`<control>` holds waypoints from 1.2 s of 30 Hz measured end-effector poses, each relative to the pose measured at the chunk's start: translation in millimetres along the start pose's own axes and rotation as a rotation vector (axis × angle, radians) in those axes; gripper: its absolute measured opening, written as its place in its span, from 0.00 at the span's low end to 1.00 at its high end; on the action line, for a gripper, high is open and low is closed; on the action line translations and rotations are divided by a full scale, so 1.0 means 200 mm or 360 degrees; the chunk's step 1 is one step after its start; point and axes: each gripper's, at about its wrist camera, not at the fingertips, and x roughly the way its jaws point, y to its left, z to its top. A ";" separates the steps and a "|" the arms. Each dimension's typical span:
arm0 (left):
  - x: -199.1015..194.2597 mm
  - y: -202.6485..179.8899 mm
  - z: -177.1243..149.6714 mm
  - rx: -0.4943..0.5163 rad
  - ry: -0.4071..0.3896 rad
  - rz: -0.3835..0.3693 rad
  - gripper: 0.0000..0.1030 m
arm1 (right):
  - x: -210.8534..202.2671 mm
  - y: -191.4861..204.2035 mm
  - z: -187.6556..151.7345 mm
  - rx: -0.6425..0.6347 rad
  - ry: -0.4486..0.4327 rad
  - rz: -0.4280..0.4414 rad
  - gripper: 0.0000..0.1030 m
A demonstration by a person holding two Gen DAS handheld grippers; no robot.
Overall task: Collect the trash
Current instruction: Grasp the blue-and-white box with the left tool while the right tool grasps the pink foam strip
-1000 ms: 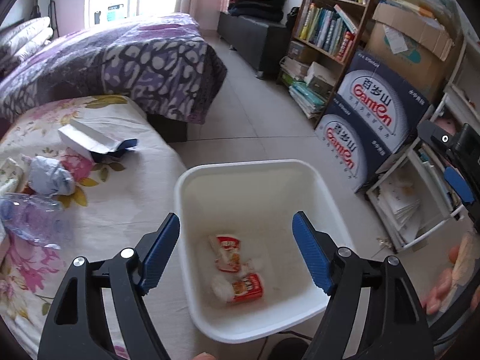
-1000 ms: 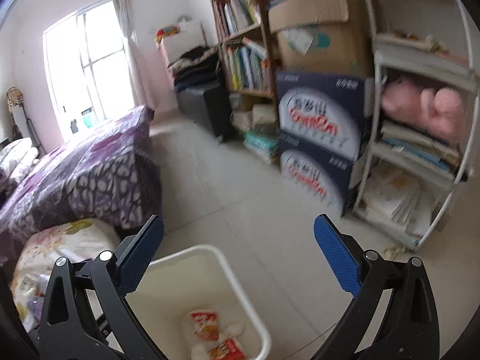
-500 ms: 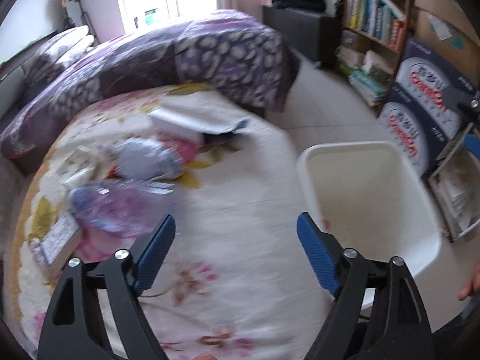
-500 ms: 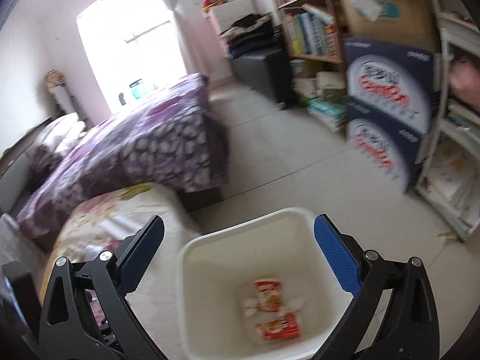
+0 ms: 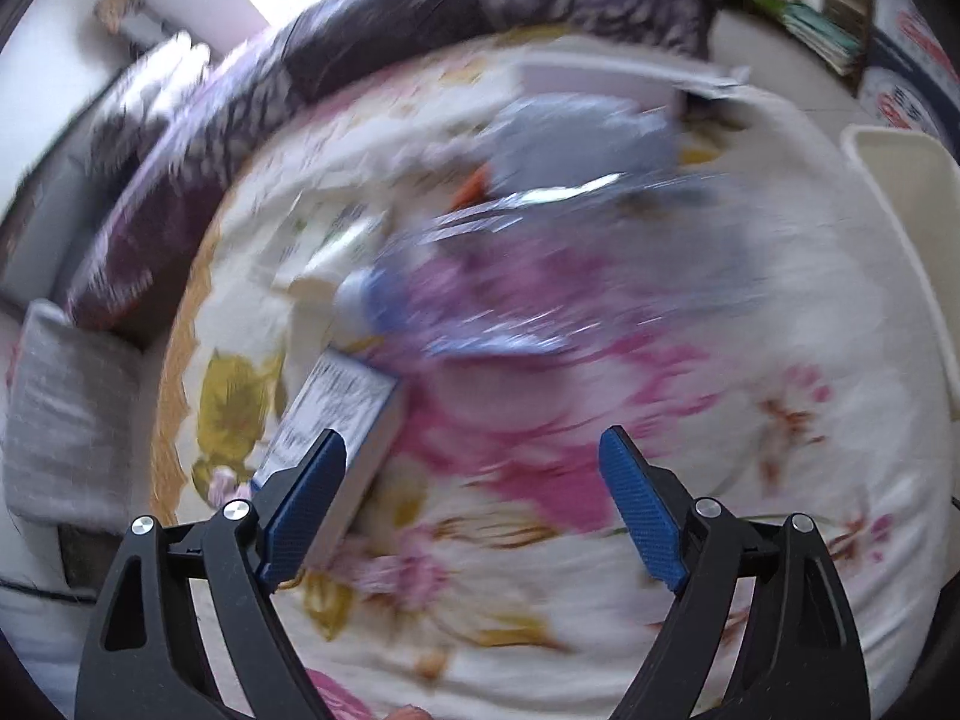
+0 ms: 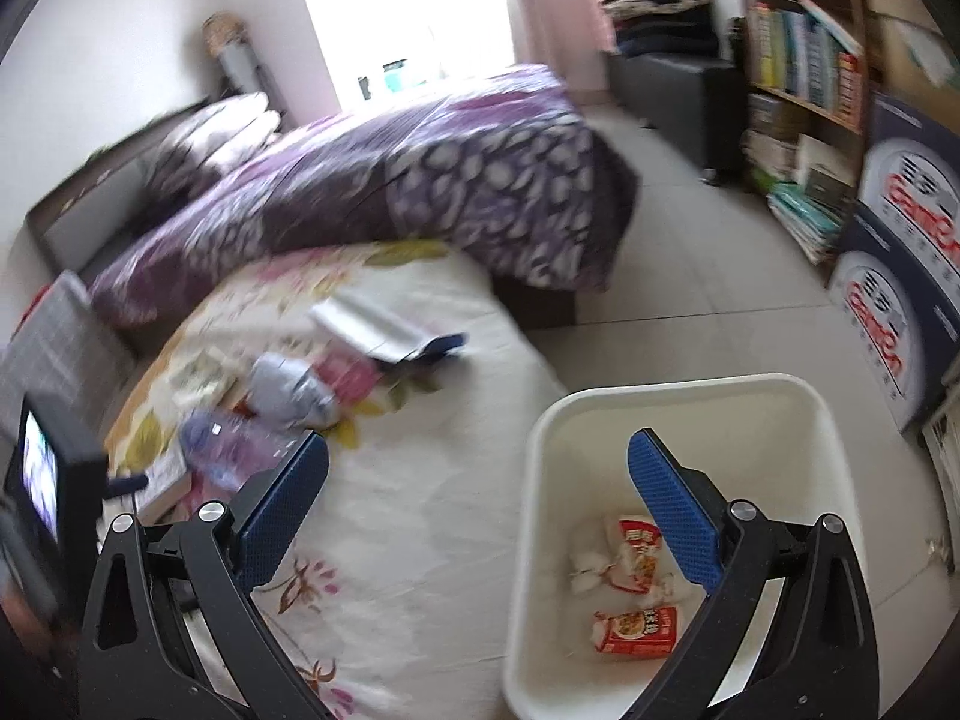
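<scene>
We judge the crushed clear plastic bottle [image 5: 540, 276] on the flowered bedspread [image 5: 600, 570] to be very light, thin-walled and springy, likely to slip or pop out of a hard pinch, so we would close the pads across its flattened middle or near the pale cap end at its left rather than on a bulging part. It lies on its side, see-through with a bluish-purple tint, though motion blur smears its outline in the left wrist view. Just behind it sits a crumpled grey-blue wad [image 5: 576, 138], soft and easy to squeeze anywhere, and beyond that an open white carton [image 5: 600, 75], stiff but light. A small printed box [image 5: 336, 420] lies flat just ahead of the left pad. Our left gripper [image 5: 474, 501] hangs over the bedspread with its blue pads spread wide and nothing between them, the bottle a little ahead of the tips. Our right gripper [image 6: 480, 504] is likewise wide open and empty, held above the near edge of the bed and the white bin [image 6: 540, 540] that stands on the floor beside it. Two red-and-white snack wrappers [image 6: 636, 630] already lie in the bottom of the bin, so several pieces on the bed remain to be gathered.
</scene>
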 end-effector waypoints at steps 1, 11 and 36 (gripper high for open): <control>0.03 0.06 -0.01 -0.0017 0.0026 0.0007 0.81 | 0.01 0.02 -0.01 -0.0024 0.0012 0.0013 0.93; 0.25 0.38 -0.02 -0.0039 0.0177 -0.0118 0.82 | 0.15 0.36 -0.13 -0.0304 0.0214 0.0270 0.93; -0.28 1.11 -0.13 -0.0892 -0.0254 -0.0346 0.61 | 0.36 1.43 -0.49 -0.1099 0.0419 0.0673 0.90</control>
